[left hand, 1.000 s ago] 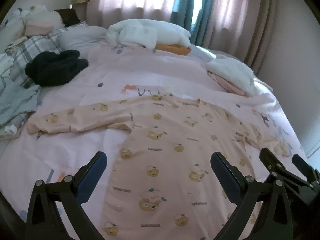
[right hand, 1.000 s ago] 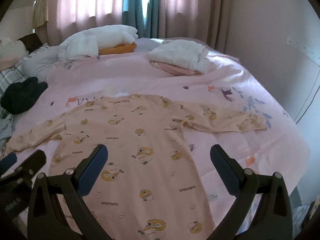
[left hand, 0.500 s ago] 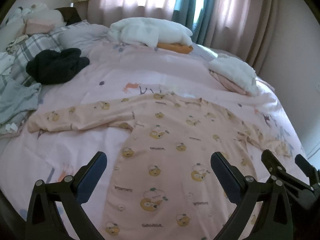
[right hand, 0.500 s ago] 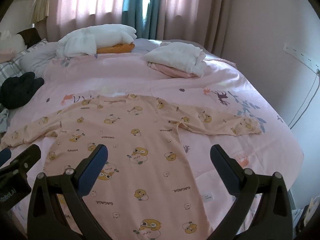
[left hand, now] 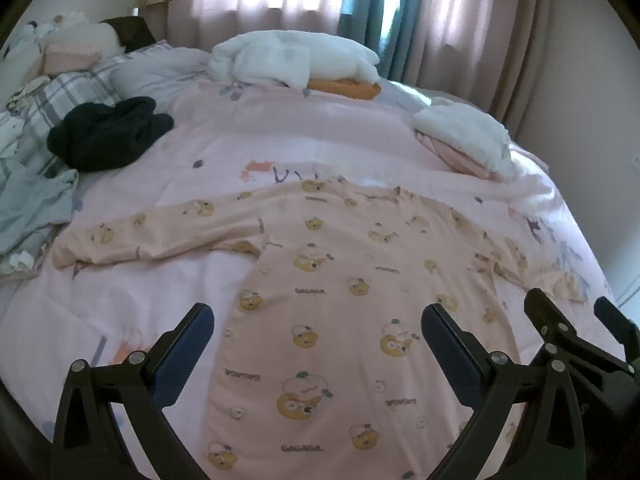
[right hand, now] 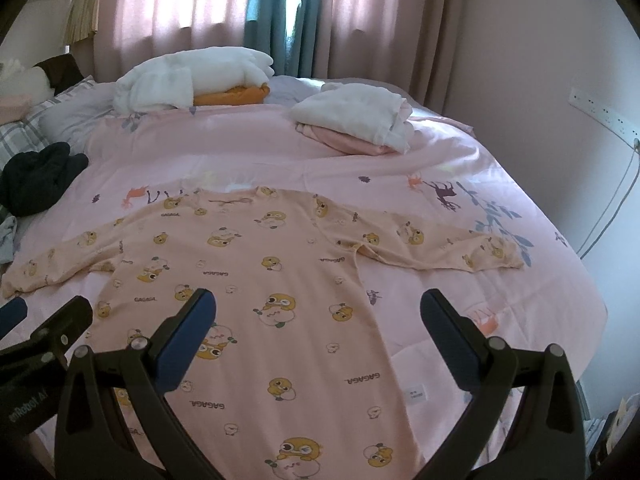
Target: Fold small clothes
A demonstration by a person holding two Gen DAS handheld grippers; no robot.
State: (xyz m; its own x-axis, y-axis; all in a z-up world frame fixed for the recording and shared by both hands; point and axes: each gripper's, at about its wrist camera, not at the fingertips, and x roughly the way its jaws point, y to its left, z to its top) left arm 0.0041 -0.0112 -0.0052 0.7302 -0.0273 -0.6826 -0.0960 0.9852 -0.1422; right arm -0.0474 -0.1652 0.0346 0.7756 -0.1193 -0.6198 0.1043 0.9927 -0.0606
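Both of your grippers have lifted back a little since a second ago, so more of the peach printed top (left hand: 344, 280) shows. It lies flat on the pink duvet (right hand: 460, 160), sleeves spread to either side (label side up). Your left gripper (left hand: 318, 340) and right gripper (right hand: 318, 332) hover above its hem, jaws wide apart, holding nothing.

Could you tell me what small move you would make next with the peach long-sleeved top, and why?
Probably bring the left gripper to the left sleeve to fold it inward. The peach duck-print long-sleeved top lies flat on the pink bedspread, both sleeves spread, and both grippers, including the right gripper, are open and empty.
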